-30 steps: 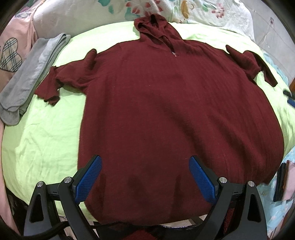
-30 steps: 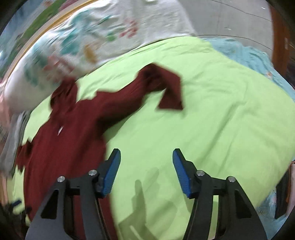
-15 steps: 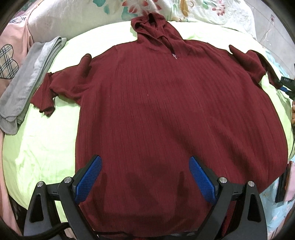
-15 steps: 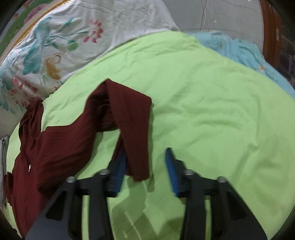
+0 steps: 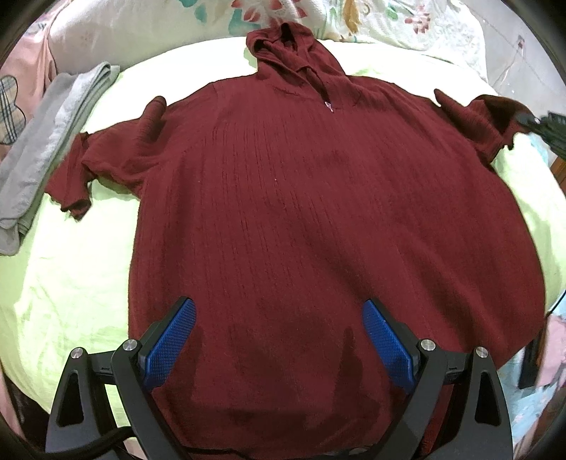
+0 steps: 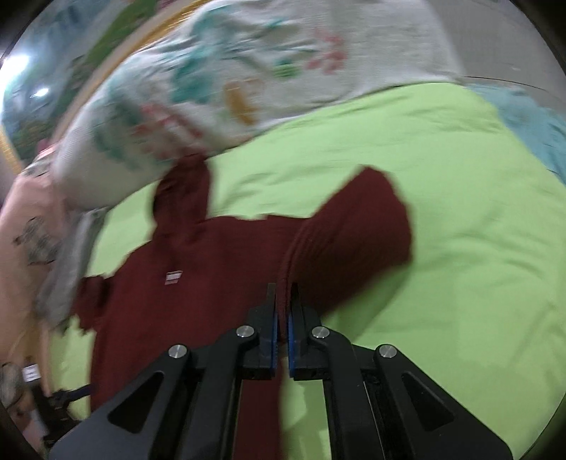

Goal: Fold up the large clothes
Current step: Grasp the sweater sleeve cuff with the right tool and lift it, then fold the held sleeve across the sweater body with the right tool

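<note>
— What differs from a second ago?

— My right gripper (image 6: 282, 300) stood wide over the bare lime-green bedsheet (image 6: 460, 177) then; its jaws have just been closing, and now the blue pads pinch the cuff end of the right sleeve (image 6: 357, 226) of the dark red ribbed knit hoodie (image 5: 318, 212). That sleeve lay bent on the sheet before; now it lifts off it, drawn toward me.

— And the left one?

— My left gripper (image 5: 279, 339) hovers over the hoodie's hem with its blue pads (image 5: 169, 339) far apart, gripping nothing, as before.

— Where does the hoodie lie?

— Flat, front up, across the middle of the bed, hood toward the floral pillow (image 5: 389, 21) at the head edge. Its left sleeve stays crumpled just beside the folded grey garment (image 5: 46, 141) at the left edge.
</note>
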